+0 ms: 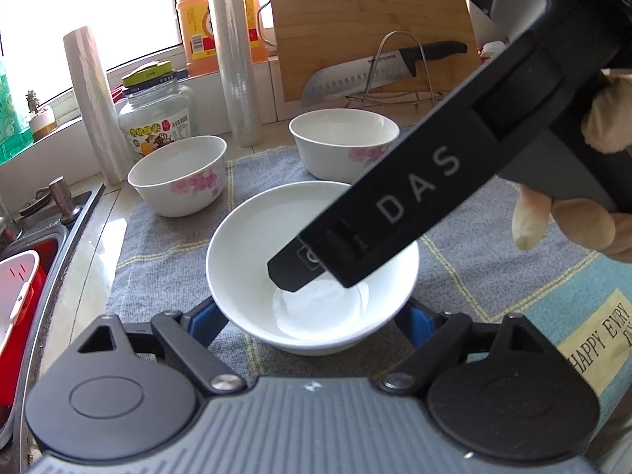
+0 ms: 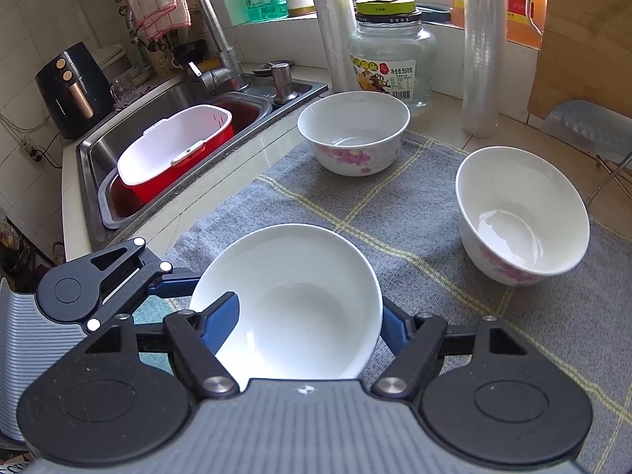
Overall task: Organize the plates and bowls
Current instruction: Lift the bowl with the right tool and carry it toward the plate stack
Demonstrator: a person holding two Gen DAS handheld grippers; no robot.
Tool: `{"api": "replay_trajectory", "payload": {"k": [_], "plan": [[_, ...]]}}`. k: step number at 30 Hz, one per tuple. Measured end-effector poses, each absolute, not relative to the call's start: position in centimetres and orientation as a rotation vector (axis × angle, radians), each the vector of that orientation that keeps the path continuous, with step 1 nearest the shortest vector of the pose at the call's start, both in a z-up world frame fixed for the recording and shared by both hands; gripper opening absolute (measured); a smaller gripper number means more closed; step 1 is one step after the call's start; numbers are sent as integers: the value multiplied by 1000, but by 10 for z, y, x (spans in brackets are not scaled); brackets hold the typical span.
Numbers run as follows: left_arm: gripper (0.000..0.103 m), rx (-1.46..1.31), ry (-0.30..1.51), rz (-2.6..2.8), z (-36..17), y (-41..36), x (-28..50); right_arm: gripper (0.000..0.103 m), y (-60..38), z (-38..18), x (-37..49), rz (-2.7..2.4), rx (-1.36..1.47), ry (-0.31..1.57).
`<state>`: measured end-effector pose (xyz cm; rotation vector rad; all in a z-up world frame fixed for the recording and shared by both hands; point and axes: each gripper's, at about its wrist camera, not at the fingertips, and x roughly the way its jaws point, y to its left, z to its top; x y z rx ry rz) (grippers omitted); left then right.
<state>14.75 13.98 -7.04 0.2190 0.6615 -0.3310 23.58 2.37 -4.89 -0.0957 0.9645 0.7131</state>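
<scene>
— Where are the bowls set?
— The near bowl (image 2: pixel 288 304) is set on the cloth (image 2: pixel 414 213). Two flowered bowls (image 2: pixel 353 132) (image 2: pixel 521 213) are placed behind it.
— And the sink (image 2: pixel 173 98)?
— It is found left of the cloth.

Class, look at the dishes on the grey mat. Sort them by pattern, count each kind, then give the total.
Plain white bowl: 1
White bowls with pink flowers: 2
Total: 3
</scene>
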Motion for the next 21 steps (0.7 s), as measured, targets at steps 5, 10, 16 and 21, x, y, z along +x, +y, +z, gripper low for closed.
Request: {"api": "replay_trajectory", "payload": {"k": [5,10,16,21], "plan": [[89,229,666,-334,-63,135,145,80,21,-41,231,708,-102,953],[89,246,670,-359,-52,126,141,80,11,-34,225,700,-95,951],[89,264,679,-406,-44,104,136,80,-13,-29,214,672,-90,956],[89,265,681,-452,-42,81,133,80,-40,-27,205,633,-74,955]]}}
